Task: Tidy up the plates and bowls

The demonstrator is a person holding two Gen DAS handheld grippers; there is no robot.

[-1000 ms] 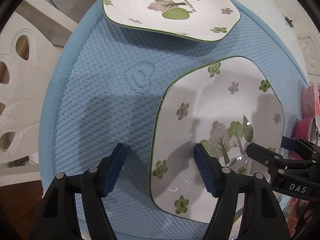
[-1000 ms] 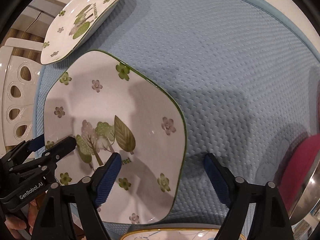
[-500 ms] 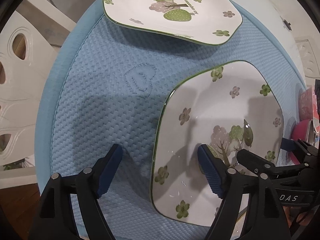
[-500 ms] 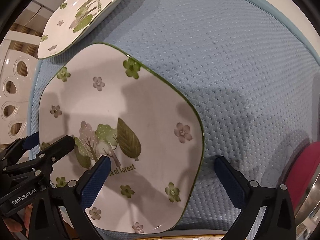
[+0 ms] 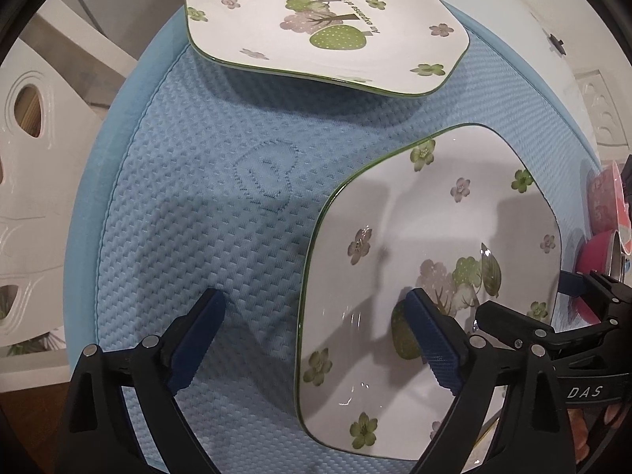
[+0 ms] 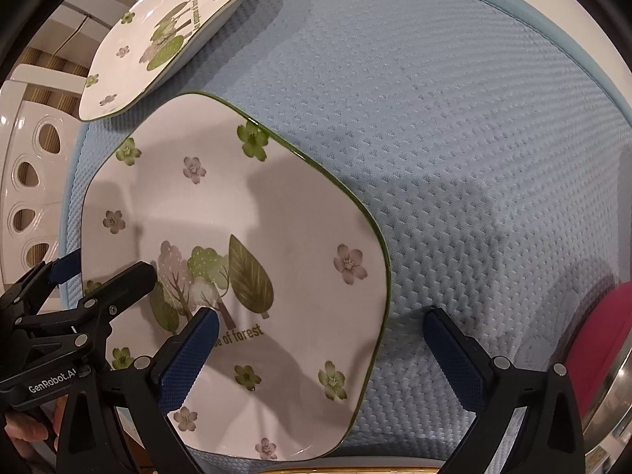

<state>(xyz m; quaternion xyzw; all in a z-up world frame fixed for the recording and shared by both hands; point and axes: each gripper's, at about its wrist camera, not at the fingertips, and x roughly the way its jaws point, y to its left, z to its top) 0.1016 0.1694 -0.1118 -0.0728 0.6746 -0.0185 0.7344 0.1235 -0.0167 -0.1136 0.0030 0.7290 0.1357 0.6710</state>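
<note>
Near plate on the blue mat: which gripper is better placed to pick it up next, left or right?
Probably either, slightly the right gripper. It is open and straddles the near plate at its right rim. The left gripper, also open, straddles the opposite rim. No fingers press the plate yet. The far plate lies beyond both.

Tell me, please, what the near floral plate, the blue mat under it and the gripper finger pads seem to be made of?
Near floral plate: likely glazed ceramic; glossy white, highlights, printed flowers, green rim.
Blue mat: apparently woven fabric, matte, waffle texture, stitched smooth border.
Finger pads: probably rubber or soft plastic; dark blue, finely gridded, matte, on black arms.
</note>
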